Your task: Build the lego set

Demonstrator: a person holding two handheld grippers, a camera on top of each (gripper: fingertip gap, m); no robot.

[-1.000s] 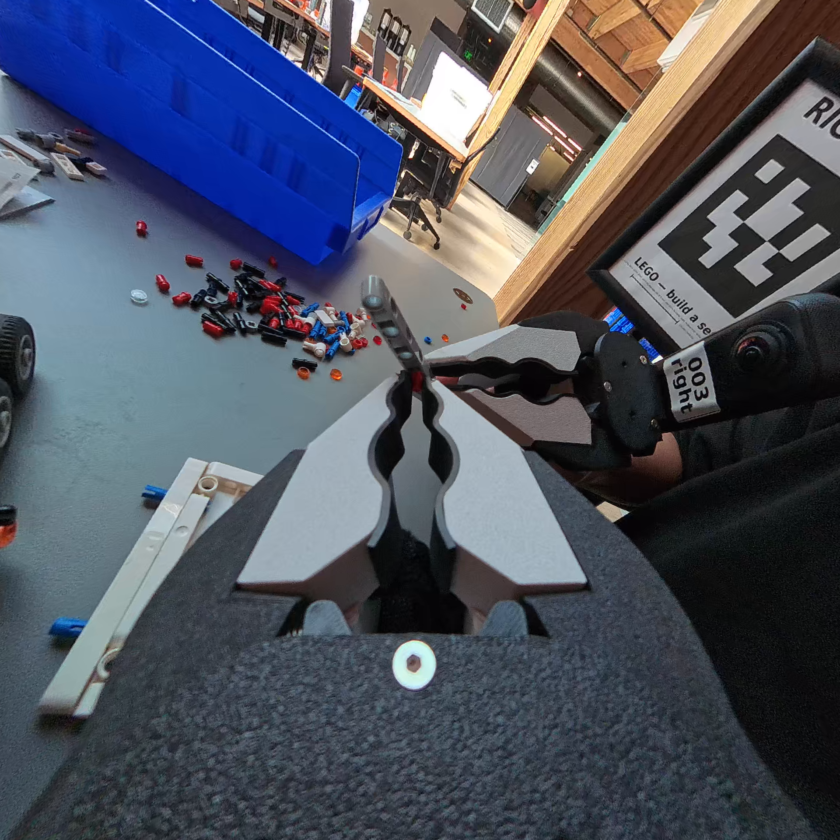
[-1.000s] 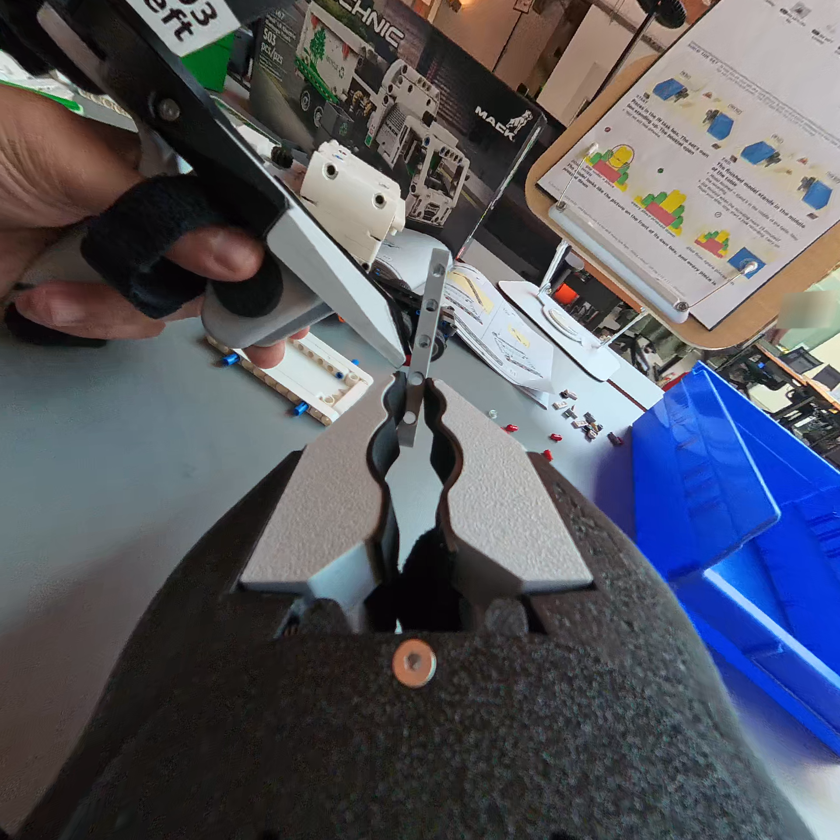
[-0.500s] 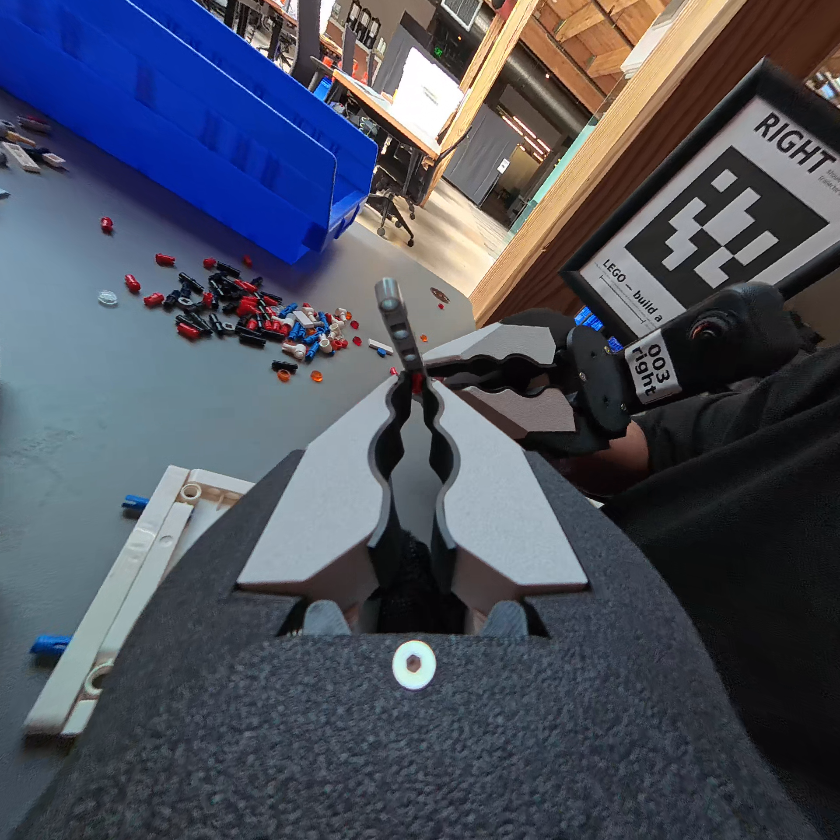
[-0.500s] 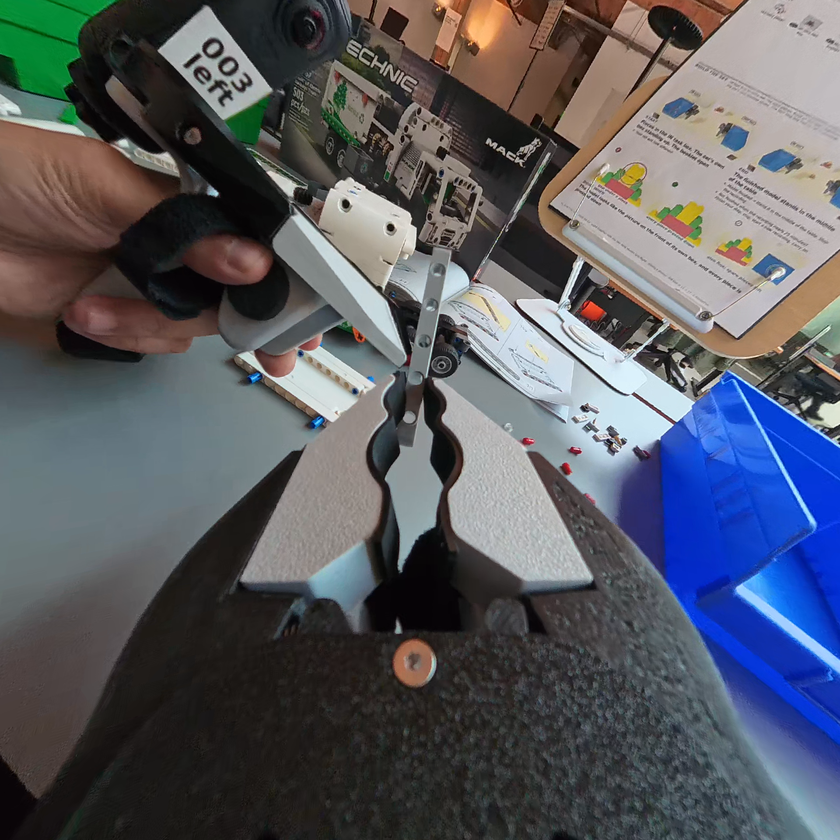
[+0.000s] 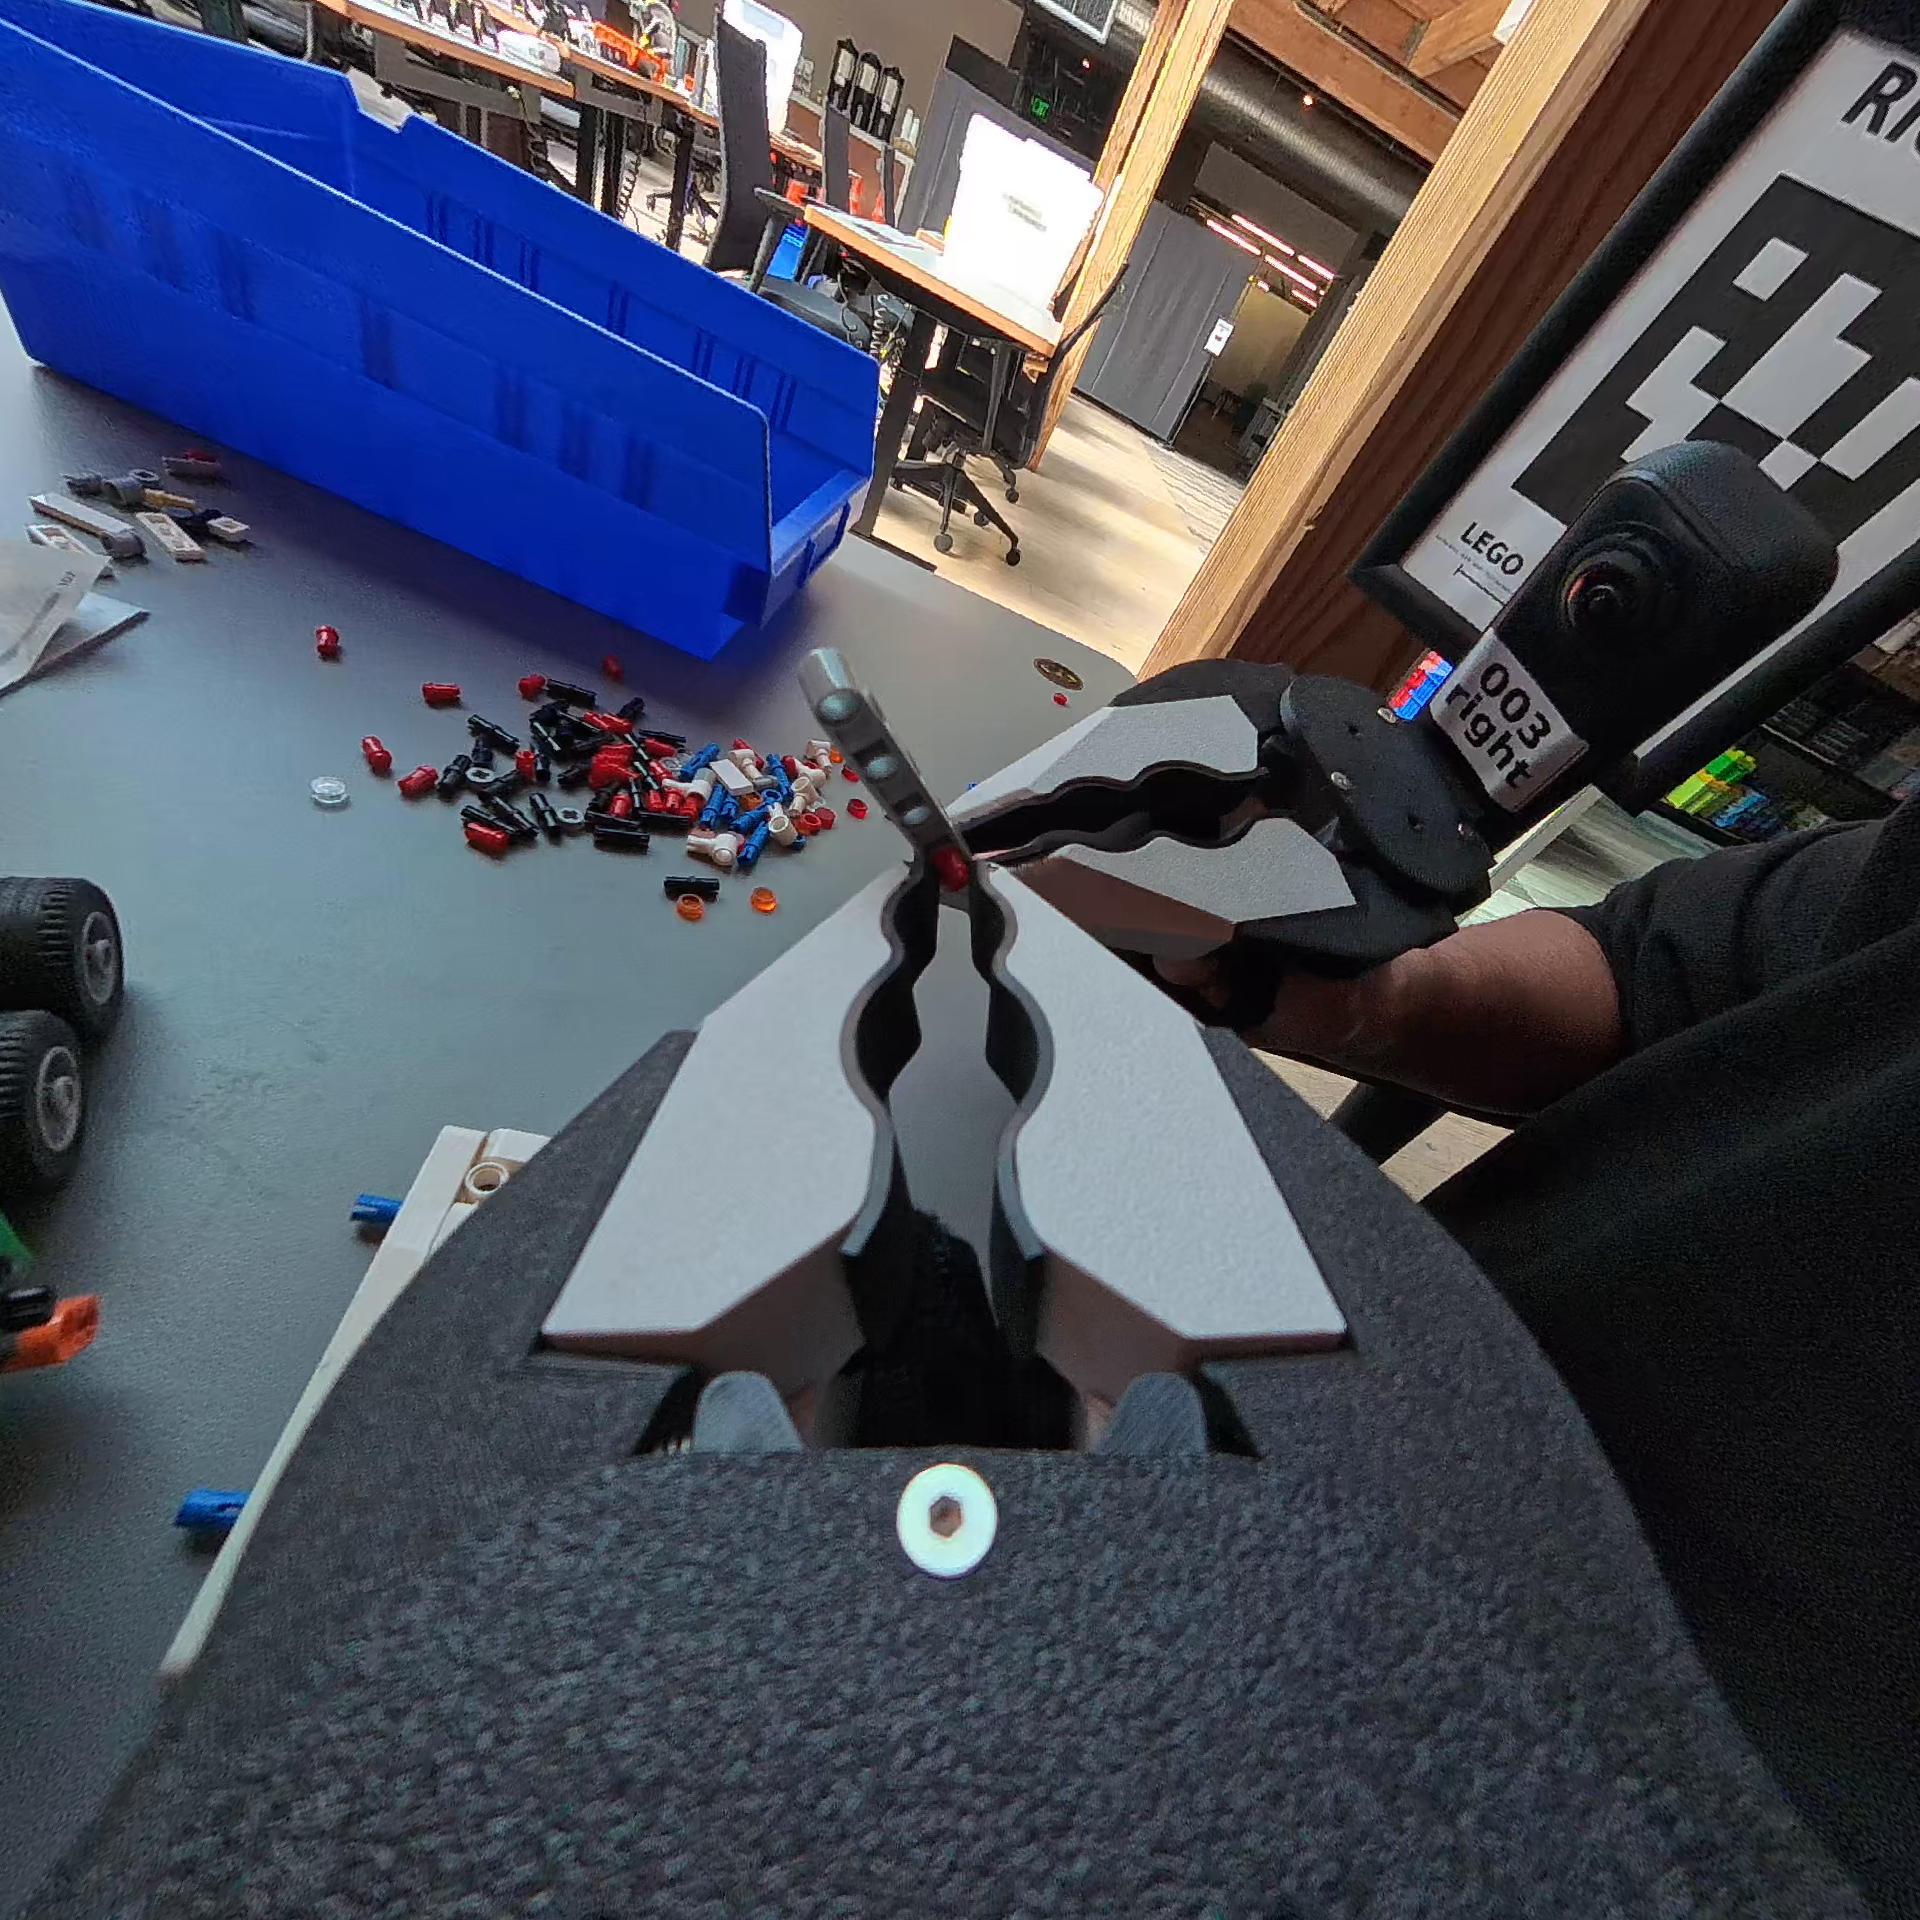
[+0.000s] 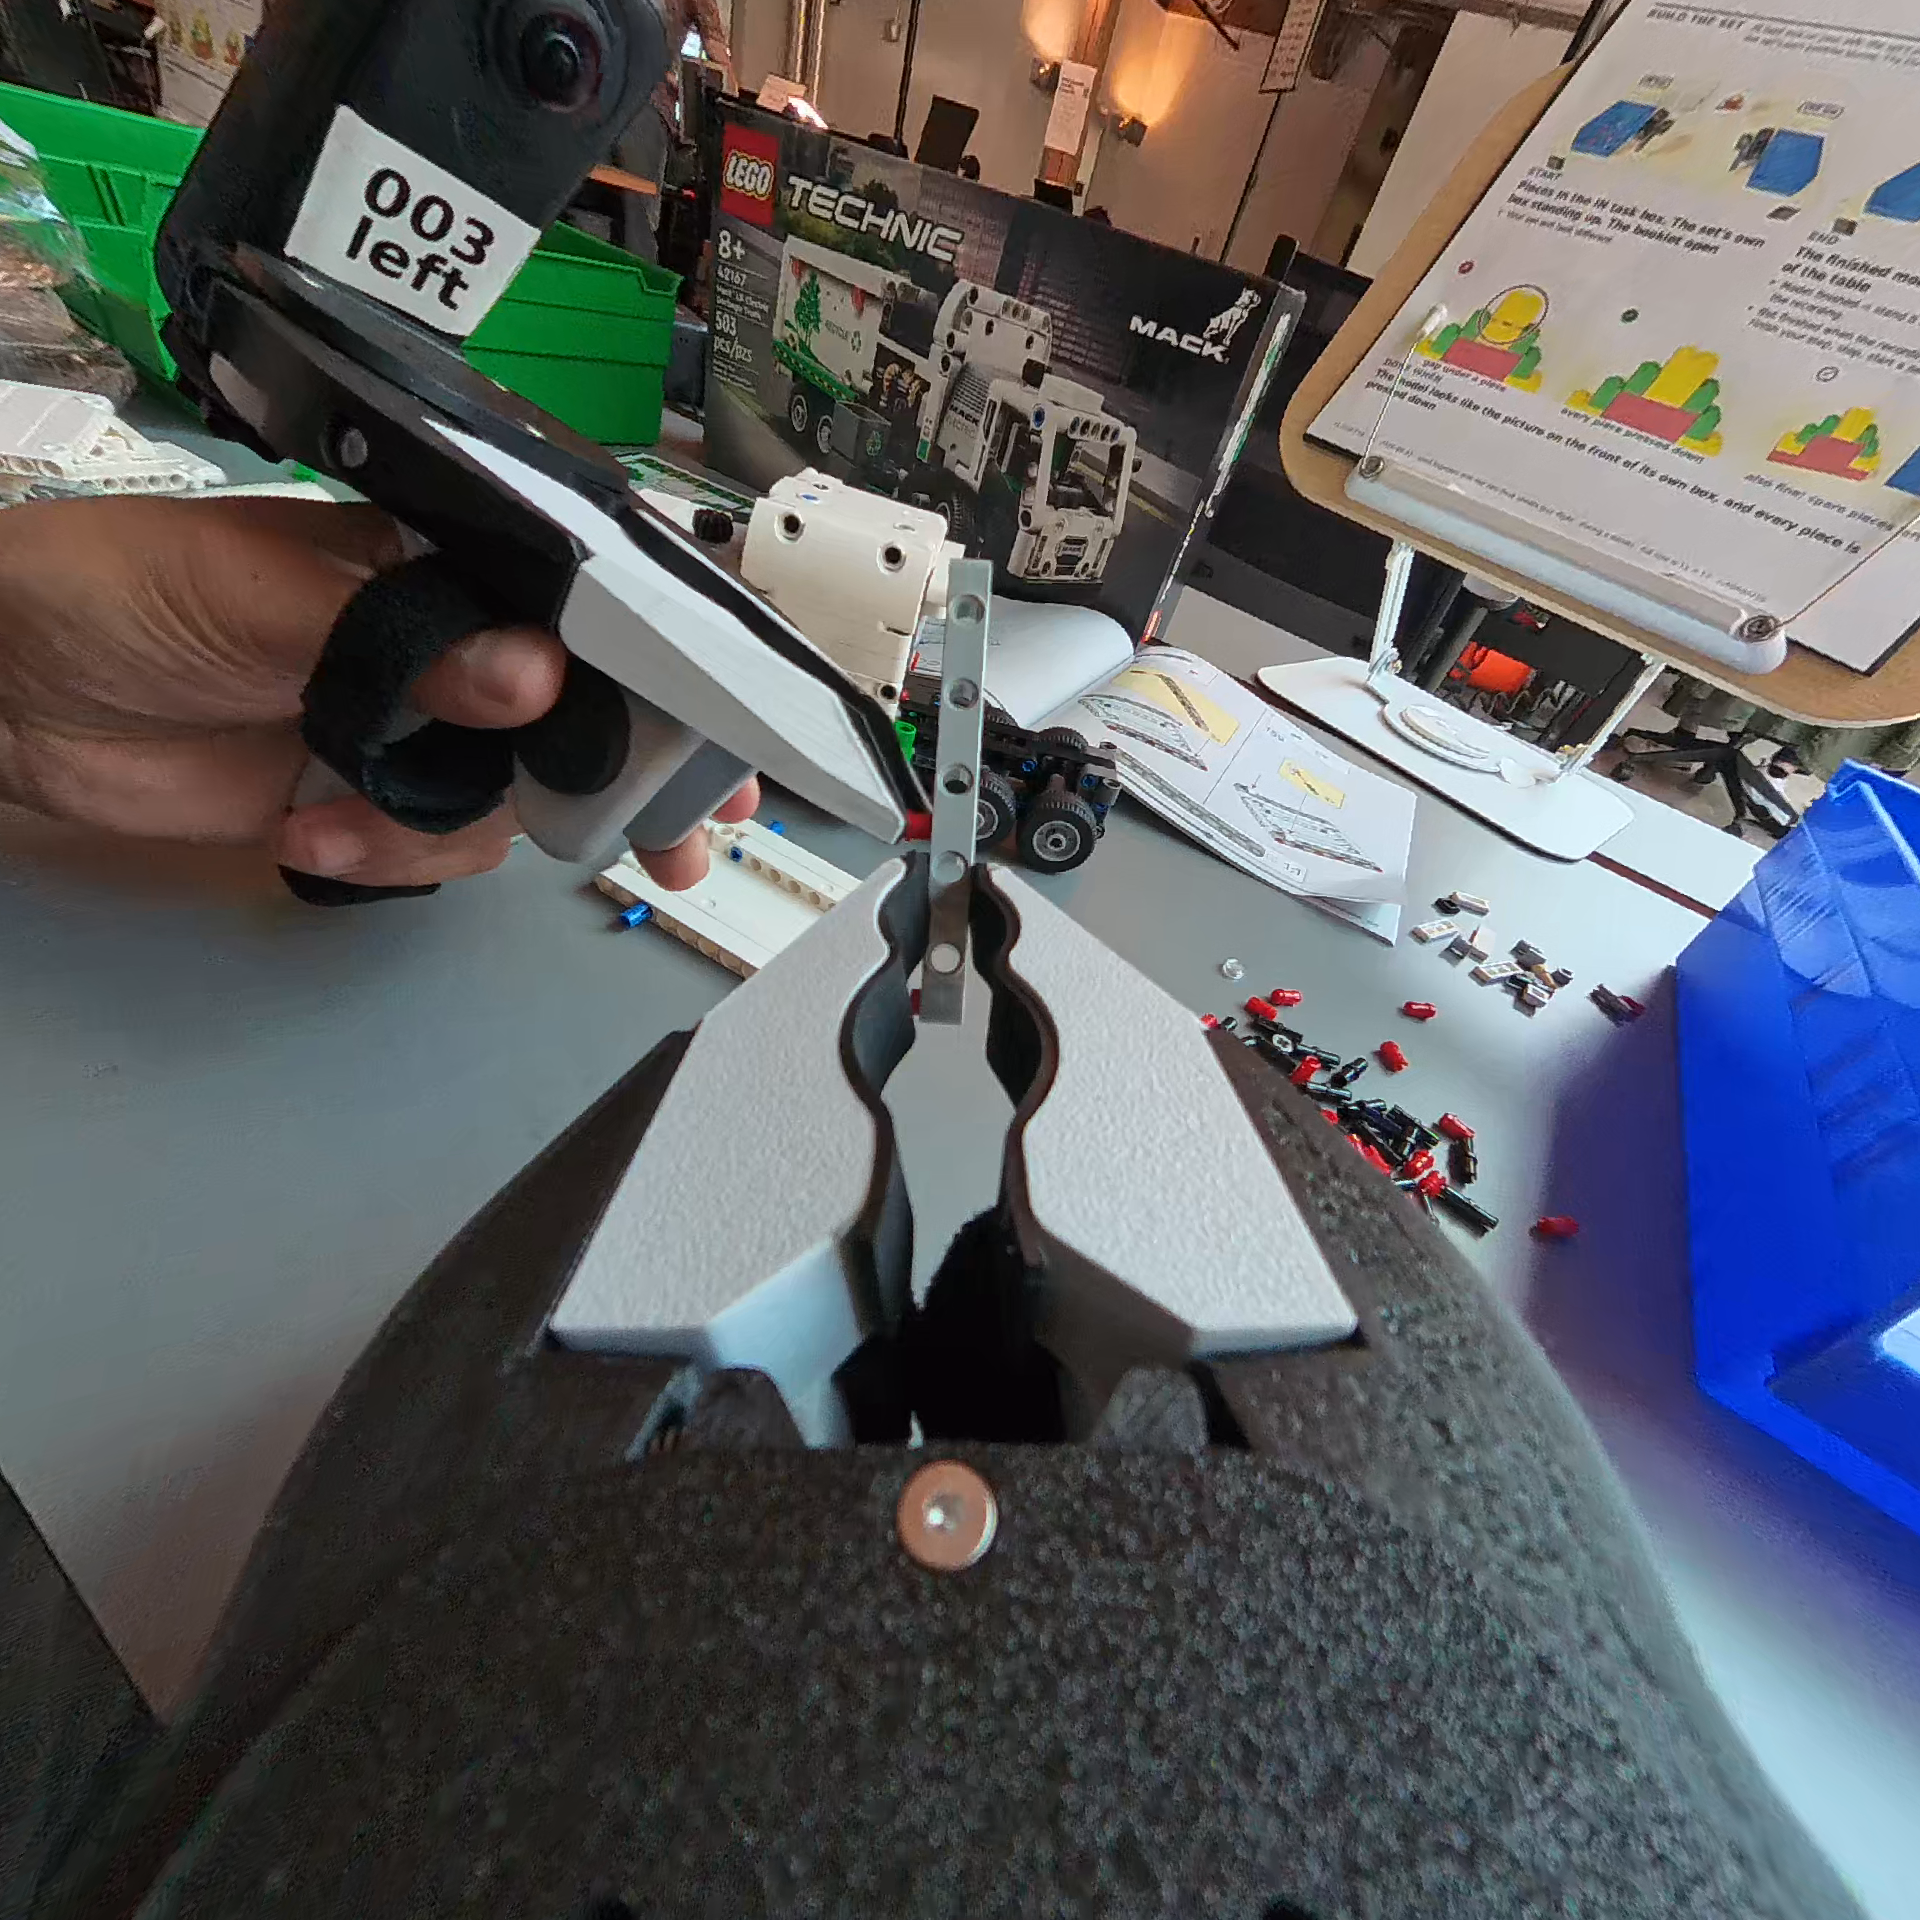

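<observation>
2 views, 1 joint at the centre of both. Widest first: grey table (image 5: 312, 987) across the left half of the left wrist view, with a long blue bin (image 5: 416, 343) at upper left. In the right wrist view, set box (image 6: 987, 343) standing at upper centre, a half-built white truck (image 6: 862, 582) just in front of it, an open booklet (image 6: 1226, 758) to its right, and a flat white frame (image 6: 748, 894) lying at centre left. Further down in size, a loose pile of red, black and blue pins (image 5: 623, 769) spread at centre left of the left wrist view, well apart from both tools.

Right gripper (image 6: 943, 883) narrow, clamped on the lower end of a grey beam (image 6: 961, 727) that stands upright above the fingertips. Left gripper (image 5: 940, 883) narrow too, pinching a small red pin (image 5: 949, 864) at its very tip, pressed sideways against the beam near the lowest free hole.

Compared with 1 second ago: same grips and the same contact point, but both tools lifted and tilted a little, with more of the bin and the box in frame. Red of the pin now showing beside the beam in the right wrist view, hidden there 1 second back. Probably a pin still being lined up or pushed, not yet seated; cannot tell how deep it sits. Steady counter-pressure from the beam side likely needed next, or a slip of so small a part.
</observation>
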